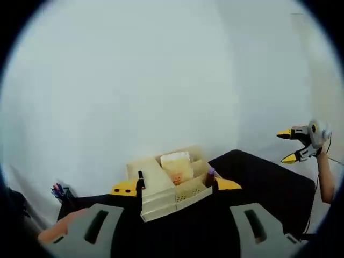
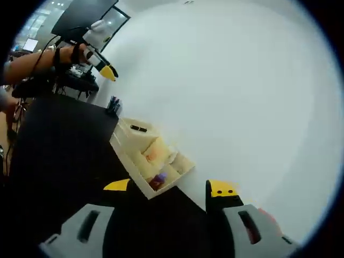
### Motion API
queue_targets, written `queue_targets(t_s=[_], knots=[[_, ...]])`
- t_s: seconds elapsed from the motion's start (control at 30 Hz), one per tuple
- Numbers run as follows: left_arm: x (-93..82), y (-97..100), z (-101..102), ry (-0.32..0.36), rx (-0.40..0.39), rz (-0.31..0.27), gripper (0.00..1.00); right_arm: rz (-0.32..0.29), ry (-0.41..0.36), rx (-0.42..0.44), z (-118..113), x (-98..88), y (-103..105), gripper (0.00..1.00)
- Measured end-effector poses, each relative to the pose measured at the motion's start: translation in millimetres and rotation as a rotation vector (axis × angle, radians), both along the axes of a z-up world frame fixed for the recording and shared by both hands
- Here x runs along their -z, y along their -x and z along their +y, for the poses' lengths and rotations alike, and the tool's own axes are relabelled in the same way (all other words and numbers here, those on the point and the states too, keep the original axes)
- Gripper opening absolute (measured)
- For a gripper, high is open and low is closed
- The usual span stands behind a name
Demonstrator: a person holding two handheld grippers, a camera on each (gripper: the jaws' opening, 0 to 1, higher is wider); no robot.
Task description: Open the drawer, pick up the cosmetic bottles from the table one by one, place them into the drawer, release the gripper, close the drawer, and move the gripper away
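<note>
In the left gripper view the left claw [image 1: 176, 186] stands open, its yellow-tipped jaws spread on either side of a cream drawer organiser [image 1: 169, 189] and gripping nothing; the organiser sits on the black worktop [image 1: 258, 177] close against a white wall [image 1: 134, 80]; its lattice-fronted drawer [image 1: 188, 194] is pulled out, and a cosmetic bottle with a purple cap [image 1: 210, 173] rests at the drawer's right end, next to an orange-marked pale packet [image 1: 177, 167] in the compartment behind; a thin black item [image 1: 141, 176] lies on the organiser's flat top; a cup of pens [image 1: 59, 191] stands near the worktop's far left corner; the right claw [image 1: 293, 145] shows at the right edge, held well above the worktop by a hand [image 1: 322, 161], jaws apart and empty.

In the right gripper view the right claw [image 2: 169, 187] is likewise open and empty, hanging over the worktop [image 2: 59, 150] just short of the organiser [image 2: 150, 156]; the purple-capped bottle [image 2: 158, 179] lies in the open drawer's near compartment; the left claw [image 2: 107, 71] appears at upper left, raised well clear of the worktop, with a forearm [image 2: 32, 62] behind it; the pens [image 2: 113, 103] stand by the wall beyond the organiser.
</note>
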State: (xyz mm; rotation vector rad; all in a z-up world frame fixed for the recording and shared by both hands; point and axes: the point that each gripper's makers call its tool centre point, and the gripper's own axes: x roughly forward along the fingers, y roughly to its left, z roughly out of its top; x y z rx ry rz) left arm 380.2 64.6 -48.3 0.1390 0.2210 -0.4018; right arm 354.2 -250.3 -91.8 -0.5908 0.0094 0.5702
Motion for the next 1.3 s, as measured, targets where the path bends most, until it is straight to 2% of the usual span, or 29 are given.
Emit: queue_targets(t_s=[0.1,0.23,0.33,0.57,0.67,0.8,1.03,1.13,1.3], knots=[[11.9,7.0,-3,-0.003,0.024,-0.002,0.57,0.047,-0.049,-0.002,0,16.5,13,0.66],[30.3,19.9,-2,-0.023,0.057,-0.013,0.62,0.067,-0.088,-0.014,6,30.3,29,0.71],[38.4,29.0,2,-0.002,0.081,-0.022,0.65,0.084,-0.105,-0.006,8,40.3,38,0.73],[60.3,50.9,15,0.064,0.134,-0.034,0.79,0.114,-0.160,0.033,-4,59.5,49,0.77],[72.8,58.6,19,0.082,0.152,-0.032,0.87,0.119,-0.189,0.026,-10,66.3,55,0.85],[91.3,70.3,23,0.077,0.174,-0.020,0.96,0.132,-0.245,0.032,-19,72.6,63,0.90],[106.5,89.7,31,0.107,0.194,-0.043,0.96,0.116,-0.287,0.050,-30,84.5,84,0.93],[117.3,96.9,34,0.117,0.199,-0.046,0.96,0.114,-0.329,0.056,-35,91.0,90,0.93],[136.0,111.0,42,0.159,0.208,-0.066,0.96,0.124,-0.370,0.076,-45,111.2,95,0.93]])
